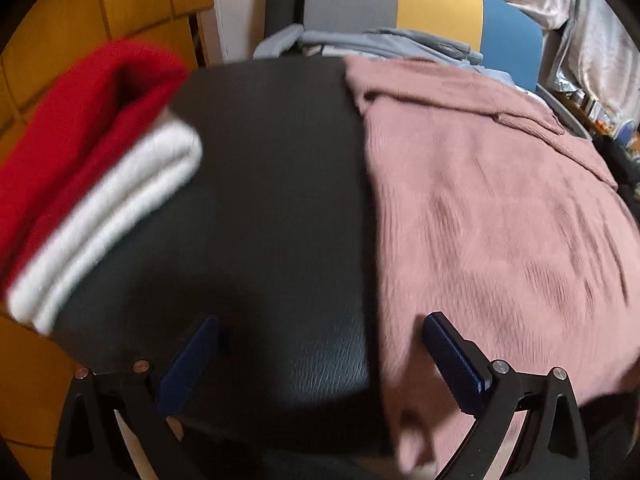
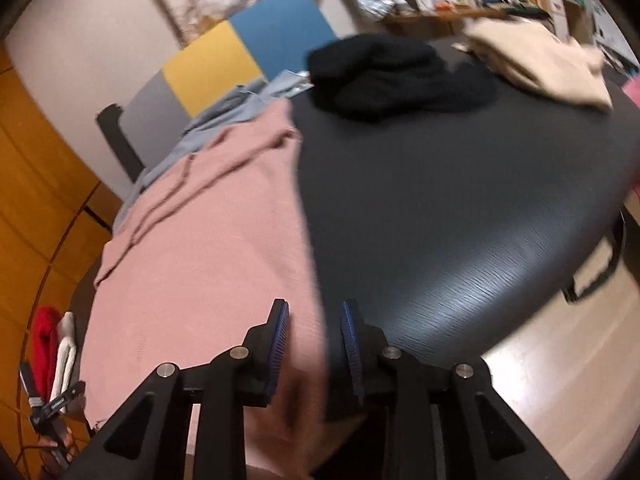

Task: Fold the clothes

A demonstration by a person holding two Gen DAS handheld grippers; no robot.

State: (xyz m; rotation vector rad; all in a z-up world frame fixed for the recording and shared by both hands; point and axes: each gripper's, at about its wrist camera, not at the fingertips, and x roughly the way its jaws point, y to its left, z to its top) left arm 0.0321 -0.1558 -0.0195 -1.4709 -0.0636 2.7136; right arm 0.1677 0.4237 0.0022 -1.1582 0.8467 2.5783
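Currently the pink top (image 1: 500, 216) lies spread over the middle of the table (image 1: 272, 184), reaching from its near edge to its far edge, where it overlaps a grey-blue garment (image 1: 384, 40). Your left gripper (image 1: 320, 344) hangs over the near edge with its fingers spread wide and nothing between them; the top's left hem runs between the two pads but touches neither. Your right gripper (image 2: 314, 336) sits at the top's right hem near the near edge, fingers a narrow way apart; the hem lies in the gap, and I judge the pads are not pressing it.

Risks, as judgement:
- Close the right fingers now and you may catch one layer only, so the fold drags skewed.
- The left pads straddle bare table as much as cloth; a close there could miss the hem.
- Both views are smeared, so a fast pull may slide the top off the near edge.
- Lifting the far end could drag the grey-blue garment along.

View differences: the left wrist view shows the folded red (image 1: 80, 120) and white (image 1: 112, 216) stack at the left edge close up. The right wrist view alone shows the black pile (image 2: 392, 76) and the beige piece (image 2: 536, 60) at the far right, the floor (image 2: 560, 360), and your left gripper from outside.
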